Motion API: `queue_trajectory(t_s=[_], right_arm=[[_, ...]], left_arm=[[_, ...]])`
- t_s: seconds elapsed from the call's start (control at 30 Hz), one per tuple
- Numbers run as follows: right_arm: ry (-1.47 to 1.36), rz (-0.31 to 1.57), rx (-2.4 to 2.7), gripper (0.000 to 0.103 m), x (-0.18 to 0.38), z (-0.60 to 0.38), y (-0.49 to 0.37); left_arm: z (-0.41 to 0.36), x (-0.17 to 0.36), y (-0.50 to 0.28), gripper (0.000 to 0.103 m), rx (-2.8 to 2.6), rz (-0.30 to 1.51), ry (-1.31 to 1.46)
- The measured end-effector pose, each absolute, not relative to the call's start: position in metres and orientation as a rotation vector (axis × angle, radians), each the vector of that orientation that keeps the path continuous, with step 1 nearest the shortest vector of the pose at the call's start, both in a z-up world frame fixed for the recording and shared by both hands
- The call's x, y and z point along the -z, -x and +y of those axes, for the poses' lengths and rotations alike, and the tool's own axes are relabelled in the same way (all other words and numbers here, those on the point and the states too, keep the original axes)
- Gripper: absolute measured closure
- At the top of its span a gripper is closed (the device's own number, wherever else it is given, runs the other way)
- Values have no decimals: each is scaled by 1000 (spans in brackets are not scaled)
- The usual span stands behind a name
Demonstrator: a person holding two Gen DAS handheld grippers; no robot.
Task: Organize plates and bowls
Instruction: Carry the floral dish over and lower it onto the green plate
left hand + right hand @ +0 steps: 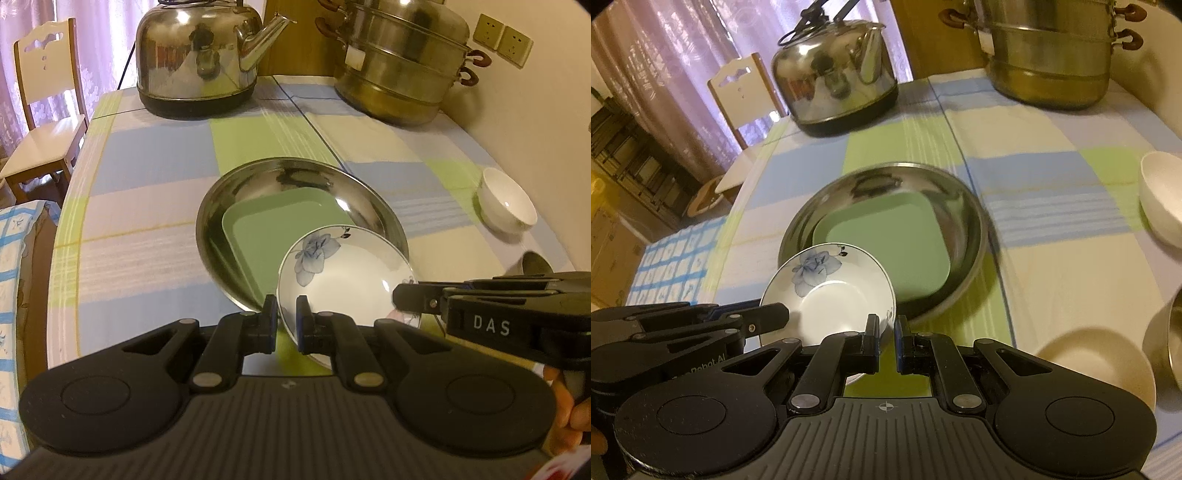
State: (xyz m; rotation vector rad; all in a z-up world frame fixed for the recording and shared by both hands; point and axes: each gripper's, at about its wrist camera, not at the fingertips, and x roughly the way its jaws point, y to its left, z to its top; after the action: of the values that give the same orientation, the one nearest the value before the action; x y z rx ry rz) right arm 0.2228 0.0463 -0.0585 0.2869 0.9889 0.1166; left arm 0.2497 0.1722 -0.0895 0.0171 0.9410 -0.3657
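While both grippers pinch its rim from opposite sides, the white plate with a blue flower (343, 273) hangs tilted just above the near edge of the steel basin (295, 177); the left gripper (286, 325) clamps the near-left rim, the right gripper (887, 345) the near-right rim. Inside the basin lies a green square tray (273, 236). On the checked tablecloth (155, 236): a white bowl (506, 206) to the right, a steel kettle (195, 55) and a stacked steamer pot (399, 62) at the far side.
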Motion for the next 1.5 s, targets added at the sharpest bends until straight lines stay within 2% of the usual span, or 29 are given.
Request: queue_trajectory(t_s=[0.8, 1.5], right_arm=[[-281, 1012, -91, 95, 81, 34, -290], [-287, 1051, -80, 95, 110, 26, -310]], left_arm=[[160, 109, -315, 94, 340, 962, -35], [148, 139, -341, 94, 306, 1032, -38]])
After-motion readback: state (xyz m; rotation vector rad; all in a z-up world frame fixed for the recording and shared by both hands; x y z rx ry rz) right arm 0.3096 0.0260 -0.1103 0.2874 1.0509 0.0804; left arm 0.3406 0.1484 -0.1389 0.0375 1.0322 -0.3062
